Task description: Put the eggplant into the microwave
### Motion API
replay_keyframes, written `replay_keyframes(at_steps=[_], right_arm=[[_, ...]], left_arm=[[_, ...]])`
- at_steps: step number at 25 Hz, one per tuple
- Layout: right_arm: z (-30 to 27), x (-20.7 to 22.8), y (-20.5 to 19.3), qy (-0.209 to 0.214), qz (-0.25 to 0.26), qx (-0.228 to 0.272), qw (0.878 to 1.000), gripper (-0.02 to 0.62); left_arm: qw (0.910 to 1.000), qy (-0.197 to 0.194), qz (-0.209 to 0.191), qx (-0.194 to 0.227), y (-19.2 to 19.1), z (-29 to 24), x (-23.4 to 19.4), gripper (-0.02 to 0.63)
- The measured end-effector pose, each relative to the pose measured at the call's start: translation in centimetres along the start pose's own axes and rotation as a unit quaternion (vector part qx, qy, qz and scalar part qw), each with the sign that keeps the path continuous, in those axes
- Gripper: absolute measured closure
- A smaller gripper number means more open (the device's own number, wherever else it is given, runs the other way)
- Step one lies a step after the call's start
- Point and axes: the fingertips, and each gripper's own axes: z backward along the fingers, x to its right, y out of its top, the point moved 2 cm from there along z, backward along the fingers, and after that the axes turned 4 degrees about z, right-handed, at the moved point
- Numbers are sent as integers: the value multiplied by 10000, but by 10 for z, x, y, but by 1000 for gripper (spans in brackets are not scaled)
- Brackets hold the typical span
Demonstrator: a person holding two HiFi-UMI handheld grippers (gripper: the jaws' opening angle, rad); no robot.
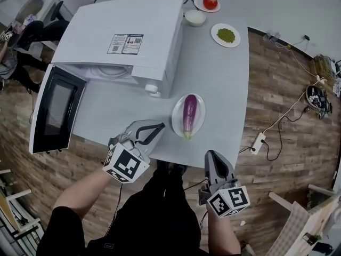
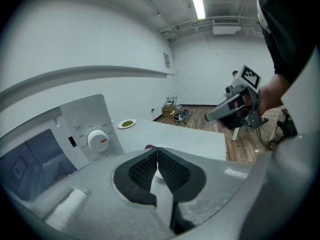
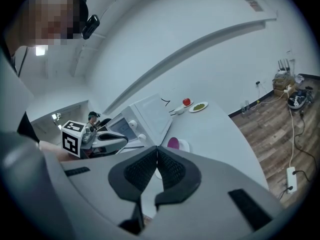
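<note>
A: How do the two tools stand?

B: The left gripper has its jaws pressed together with nothing between them, over the near edge of the white table. The right gripper is likewise closed and empty. It sits just off that edge, to the right of the left one and apart from it.

A: And the eggplant?

B: The eggplant lies lengthwise on a white plate, just ahead of the left gripper's tips and a little to their right. From the right gripper it is ahead and to the left. Neither gripper touches it.

A: The microwave?

B: The microwave sits ahead and to the left of the left gripper, with its door swung open leftward. In the left gripper view its control dial shows close on the left of the jaws.

A: Anything farther out?

B: Well past the eggplant there is a tomato on a small plate, a white bowl, and a plate of green food.
</note>
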Motion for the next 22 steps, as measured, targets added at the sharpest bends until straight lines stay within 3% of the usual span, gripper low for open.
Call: replay_keyframes(at_steps=[4, 8, 14, 18, 22], right_arm=[[-7, 11, -13, -36, -70, -52, 10000, 581], [-13, 19, -20, -67, -124, -71, 9999, 581], [-18, 22, -31, -88, -180, -150, 9997, 581], [-17, 27, -36, -148, -215, -181, 9995, 581], [-17, 31, -38, -207, -246, -175, 9993, 581]], left_arm=[[9971, -23, -683, -324, -24, -20, -4, 597], [9885, -113, -1379, -610, -46, -39, -5, 595], [9792, -268, -1845, -797, -67, -62, -12, 590], [9737, -422, -2024, -955, -79, -75, -12, 546], [9574, -472, -2633, -1091, -87, -82, -8, 538]])
